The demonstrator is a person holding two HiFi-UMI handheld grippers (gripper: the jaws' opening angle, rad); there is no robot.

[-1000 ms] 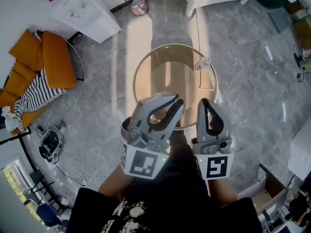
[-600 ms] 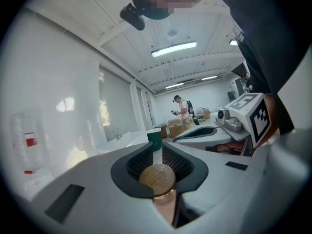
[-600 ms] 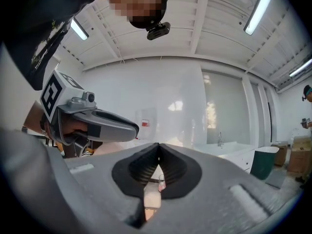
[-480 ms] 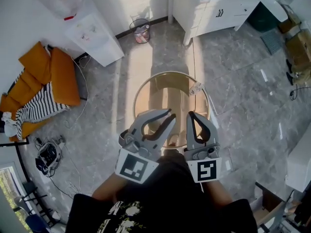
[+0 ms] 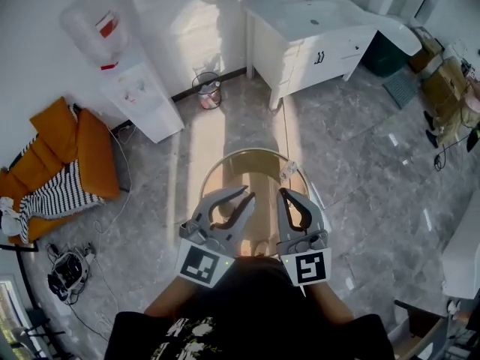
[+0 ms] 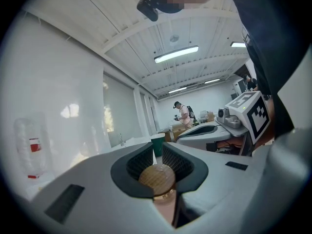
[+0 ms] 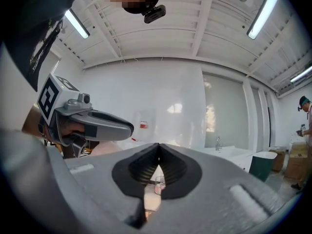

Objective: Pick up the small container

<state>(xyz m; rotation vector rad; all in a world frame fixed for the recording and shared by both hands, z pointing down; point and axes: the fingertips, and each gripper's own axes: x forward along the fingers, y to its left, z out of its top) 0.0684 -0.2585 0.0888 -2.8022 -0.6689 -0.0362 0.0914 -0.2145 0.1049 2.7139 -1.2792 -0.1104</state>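
Note:
In the left gripper view a small container with a round brown lid [image 6: 157,177] sits in the hollow between the dark ribbed pads. My left gripper [image 6: 156,148] is shut on it and held level. From the head view the left gripper [image 5: 246,195] hangs above the near edge of a round glass table [image 5: 217,165], and its jaws mostly hide the container. Just to its right, my right gripper [image 5: 286,193] is also level. Its jaws [image 7: 158,146] are shut with nothing between them.
A small white object [image 5: 287,172] lies at the table's far right rim. Beyond stand a wire waste bin [image 5: 208,90], a water dispenser [image 5: 124,73] and a white sink cabinet [image 5: 315,40]. An orange cushion [image 5: 71,137] lies at left. Cables [image 5: 67,272] trail on the grey floor.
Both grippers have risen together, still side by side, and the head view has pulled back. The table looks smaller and the sink cabinet and dispenser have come into view. The jaws look unchanged.

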